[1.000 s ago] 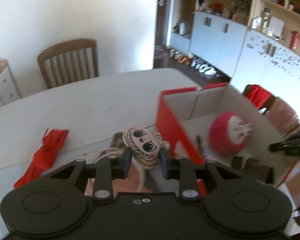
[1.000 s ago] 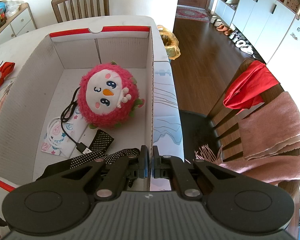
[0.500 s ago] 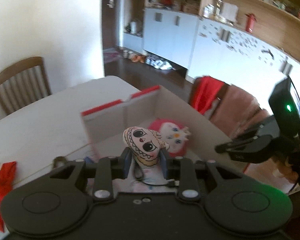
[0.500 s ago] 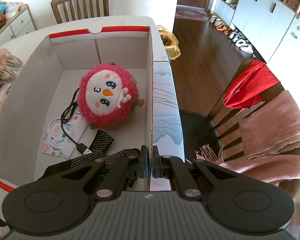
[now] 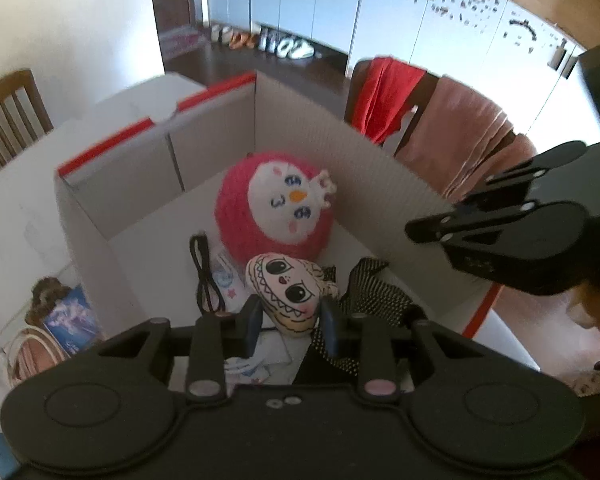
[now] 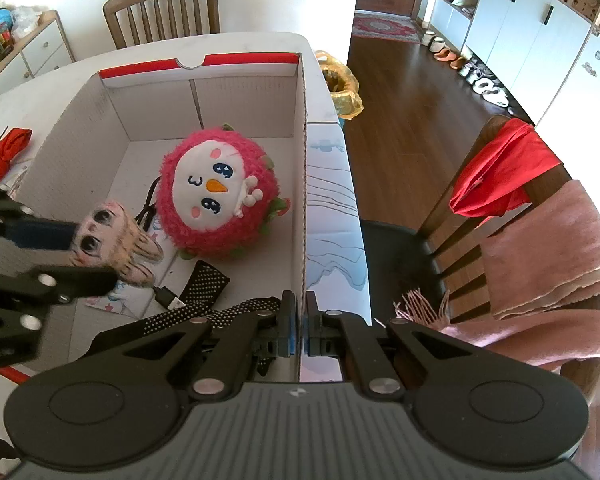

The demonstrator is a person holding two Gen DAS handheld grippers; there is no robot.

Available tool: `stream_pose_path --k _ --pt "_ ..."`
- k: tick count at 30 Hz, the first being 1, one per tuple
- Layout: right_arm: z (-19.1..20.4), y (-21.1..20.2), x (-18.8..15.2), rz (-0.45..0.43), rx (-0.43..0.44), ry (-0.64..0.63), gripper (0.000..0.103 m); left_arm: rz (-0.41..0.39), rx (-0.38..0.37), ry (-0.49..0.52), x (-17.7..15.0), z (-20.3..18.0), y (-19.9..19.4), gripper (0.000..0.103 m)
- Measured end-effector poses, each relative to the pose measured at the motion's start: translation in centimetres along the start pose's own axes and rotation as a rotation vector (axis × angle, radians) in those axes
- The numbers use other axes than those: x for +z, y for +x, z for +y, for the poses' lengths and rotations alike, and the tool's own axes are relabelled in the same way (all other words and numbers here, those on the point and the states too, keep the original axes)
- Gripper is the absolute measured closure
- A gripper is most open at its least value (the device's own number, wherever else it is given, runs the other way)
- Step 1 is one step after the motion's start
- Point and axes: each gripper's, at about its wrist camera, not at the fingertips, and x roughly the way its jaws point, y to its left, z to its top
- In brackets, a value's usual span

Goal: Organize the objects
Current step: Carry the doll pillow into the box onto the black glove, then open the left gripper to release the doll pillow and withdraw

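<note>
Since a second earlier, the left gripper (image 5: 290, 326) had carried the small doll (image 5: 290, 294) from above the table (image 5: 16, 216) to over the open cardboard box (image 5: 364, 168), its fingers clamped on the doll's lower end. Below it in the box lay a pink plush toy (image 6: 218, 208), a black cable (image 5: 204, 276) and a dotted black strap (image 6: 208, 286). Meanwhile the right gripper (image 6: 299, 330) had kept still, its fingers pinched on the box's near wall (image 6: 302, 200). A red cloth (image 6: 4, 152) lay on the table beside the box.
</note>
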Motion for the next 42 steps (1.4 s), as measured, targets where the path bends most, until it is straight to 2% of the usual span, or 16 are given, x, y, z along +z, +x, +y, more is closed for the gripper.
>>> stream_pose_path --k 4,11,17,30,33,35,42 --pt "0.0 0.0 0.0 0.0 0.002 0.001 0.099 0.055 -0.014 -0.02 0.1 0.3 1.4 0.074" --pt "0.0 0.1 0.0 0.0 0.002 0.002 0.099 0.117 0.01 -0.007 0.3 0.3 3.3 0.074" --pt "0.1 0.1 0.0 0.0 0.002 0.003 0.099 0.129 0.015 -0.005 0.5 0.3 4.4 0.074" --pt "0.1 0.1 0.0 0.001 0.003 0.005 0.099 0.243 0.013 0.023 0.7 0.1 6.4 0.069" --pt "0.2 0.1 0.0 0.002 0.005 0.008 0.099 0.237 0.006 0.017 0.7 0.2 6.2 0.062" --pt "0.3 0.1 0.0 0.003 0.005 0.008 0.099 0.221 0.004 0.013 0.7 0.3 5.8 0.049" --pt "0.3 0.1 0.0 0.004 0.006 0.01 0.099 0.128 0.011 -0.002 0.3 0.8 2.9 0.047"
